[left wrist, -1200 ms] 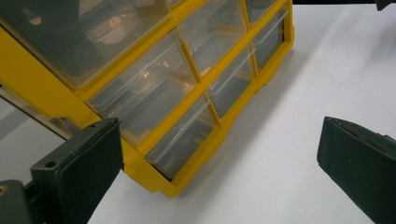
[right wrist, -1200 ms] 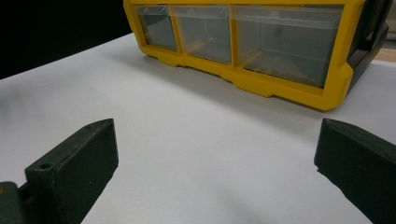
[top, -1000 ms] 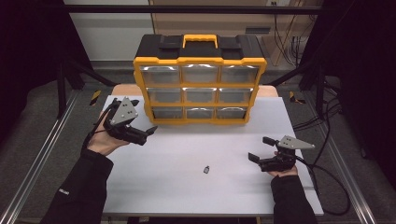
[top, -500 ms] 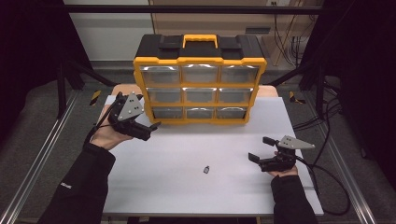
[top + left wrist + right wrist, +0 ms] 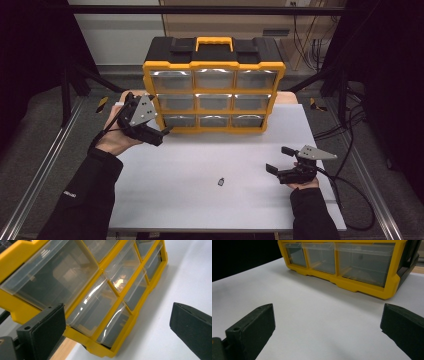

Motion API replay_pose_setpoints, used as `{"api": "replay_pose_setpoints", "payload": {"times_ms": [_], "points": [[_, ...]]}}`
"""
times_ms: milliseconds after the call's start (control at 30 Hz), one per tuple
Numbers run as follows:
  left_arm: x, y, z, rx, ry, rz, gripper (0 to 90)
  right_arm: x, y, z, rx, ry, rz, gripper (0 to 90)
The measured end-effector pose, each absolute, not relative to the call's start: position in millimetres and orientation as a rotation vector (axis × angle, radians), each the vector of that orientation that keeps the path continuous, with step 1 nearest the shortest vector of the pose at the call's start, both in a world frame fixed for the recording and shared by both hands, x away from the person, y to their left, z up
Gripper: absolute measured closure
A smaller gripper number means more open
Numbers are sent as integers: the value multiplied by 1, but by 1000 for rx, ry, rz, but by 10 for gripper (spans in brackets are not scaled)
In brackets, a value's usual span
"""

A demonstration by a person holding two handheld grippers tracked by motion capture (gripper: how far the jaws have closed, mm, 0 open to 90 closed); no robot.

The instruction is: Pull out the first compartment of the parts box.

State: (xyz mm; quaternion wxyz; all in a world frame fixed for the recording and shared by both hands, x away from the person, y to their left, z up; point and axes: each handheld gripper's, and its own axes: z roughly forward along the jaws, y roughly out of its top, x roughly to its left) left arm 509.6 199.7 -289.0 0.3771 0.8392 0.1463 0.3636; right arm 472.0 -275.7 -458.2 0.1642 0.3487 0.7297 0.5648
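At the back of the white table [image 5: 190, 200] stands the yellow drawer organizer [image 5: 214, 95], its clear drawers all shut. Your left gripper [image 5: 162, 132] sits just beside its lower left corner, jaws spread wide and holding nothing. Your right gripper [image 5: 278, 160] rests low at the table's right, jaws likewise apart and empty. A small dark part [image 5: 221, 181] lies between them.

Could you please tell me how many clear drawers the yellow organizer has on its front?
9 drawers on the organizer, in three rows of three: top, middle, bottom. None looks hidden.
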Motion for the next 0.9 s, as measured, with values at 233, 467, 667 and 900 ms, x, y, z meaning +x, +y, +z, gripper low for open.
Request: {"api": "replay_pose_setpoints", "payload": {"times_ms": [233,467,667,900], "points": [[513,195,-284,2153,359,955,0,472,-275,-458,995,2081,1611,4],[516,191,-282,2167,337,990,0,472,-276,-458,994,2077,1613,4],[518,189,-277,2179,319,1029,0,472,-276,-458,993,2082,1610,4],[521,186,-272,2196,301,1064,0,472,-275,-458,995,2081,1609,4]]}}
